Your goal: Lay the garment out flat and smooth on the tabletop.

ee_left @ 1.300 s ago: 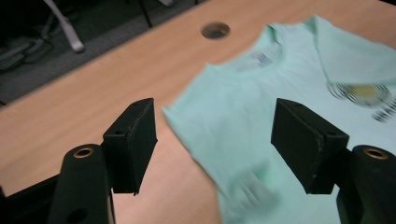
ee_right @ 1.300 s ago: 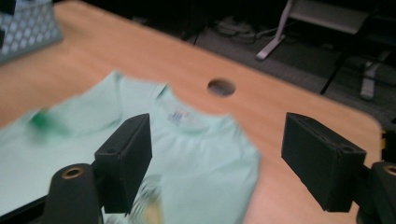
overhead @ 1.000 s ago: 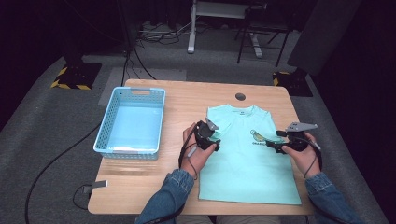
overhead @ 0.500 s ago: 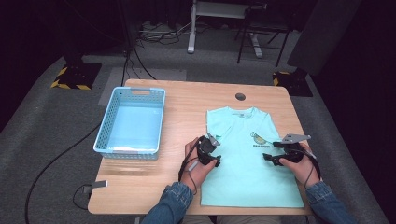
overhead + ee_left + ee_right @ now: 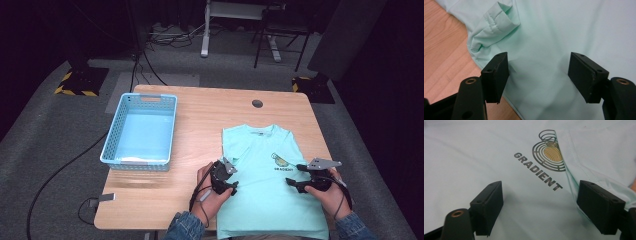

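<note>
1. The hem of the mint-green cotton T-shirt [image 5: 265, 200] runs off the high view's bottom edge.
2. The person's denim sleeves are cut off there too.
3. The left claw [image 5: 231, 181] covers part of the T-shirt's side edge.
4. In the high view, the small chest print [image 5: 282, 162] is too small to read.

Bright lit table, dark surroundings, soft shadows, close views slightly blurred
</note>
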Action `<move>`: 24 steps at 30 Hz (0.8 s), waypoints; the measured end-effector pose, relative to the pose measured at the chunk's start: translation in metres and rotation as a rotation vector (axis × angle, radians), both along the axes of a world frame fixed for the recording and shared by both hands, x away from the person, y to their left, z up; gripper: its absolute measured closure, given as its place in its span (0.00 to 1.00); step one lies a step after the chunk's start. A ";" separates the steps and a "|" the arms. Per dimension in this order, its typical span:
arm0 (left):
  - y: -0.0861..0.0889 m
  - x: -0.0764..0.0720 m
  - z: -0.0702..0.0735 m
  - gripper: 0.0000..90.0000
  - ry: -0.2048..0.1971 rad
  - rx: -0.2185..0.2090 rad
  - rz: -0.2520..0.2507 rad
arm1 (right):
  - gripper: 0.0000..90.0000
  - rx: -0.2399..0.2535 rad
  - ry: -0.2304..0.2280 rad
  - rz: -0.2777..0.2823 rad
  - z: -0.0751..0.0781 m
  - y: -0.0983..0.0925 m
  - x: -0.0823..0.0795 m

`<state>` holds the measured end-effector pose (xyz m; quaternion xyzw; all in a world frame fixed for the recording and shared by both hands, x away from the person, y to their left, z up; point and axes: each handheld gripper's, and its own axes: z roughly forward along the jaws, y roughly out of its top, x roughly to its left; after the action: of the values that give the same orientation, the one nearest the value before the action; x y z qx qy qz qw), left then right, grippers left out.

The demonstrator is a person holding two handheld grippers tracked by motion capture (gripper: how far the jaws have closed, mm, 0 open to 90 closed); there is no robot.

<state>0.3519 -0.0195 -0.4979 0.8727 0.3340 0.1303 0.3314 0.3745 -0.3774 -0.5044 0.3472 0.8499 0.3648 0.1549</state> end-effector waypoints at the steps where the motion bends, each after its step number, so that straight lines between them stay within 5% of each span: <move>1: 0.000 -0.003 0.000 0.36 0.002 -0.003 -0.001 | 0.23 0.000 0.001 0.000 0.000 0.000 -0.003; 11: -0.002 -0.023 -0.001 0.37 -0.002 -0.013 -0.014 | 0.23 0.015 -0.014 -0.005 -0.002 -0.003 -0.023; 24: -0.002 -0.029 0.003 0.34 -0.011 -0.026 -0.013 | 0.23 0.017 -0.013 -0.017 -0.002 -0.005 -0.033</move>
<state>0.3232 -0.0216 -0.4944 0.8698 0.3280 0.1284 0.3454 0.3417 -0.3821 -0.5067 0.3532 0.8428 0.3730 0.1607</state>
